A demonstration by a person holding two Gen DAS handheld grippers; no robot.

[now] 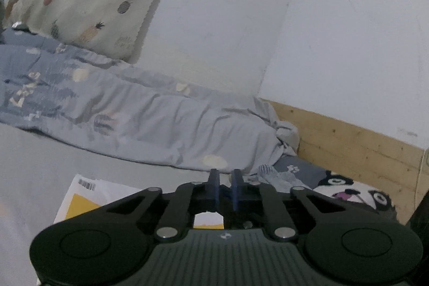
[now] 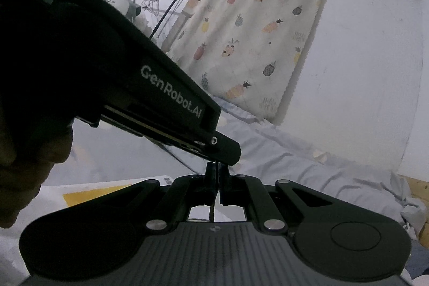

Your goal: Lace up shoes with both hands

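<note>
No shoe shows in either view. My left gripper (image 1: 226, 174) points over the bed; its blue-padded fingers stand close with a narrow gap and nothing visible between them. My right gripper (image 2: 217, 168) is shut on a thin dark lace (image 2: 211, 211) that runs down below the fingers. The left gripper's black body (image 2: 150, 87), marked GenRobot.AI, crosses the right wrist view just above the right fingertips, held by a hand (image 2: 29, 149).
A white and yellow box (image 1: 80, 197) lies under the grippers. A blue-grey duvet (image 1: 134, 111) covers the bed. A panda cushion (image 1: 356, 195) lies by the wooden board (image 1: 362, 146). A pineapple curtain (image 2: 249, 39) and clothes rail (image 2: 155, 7) stand behind.
</note>
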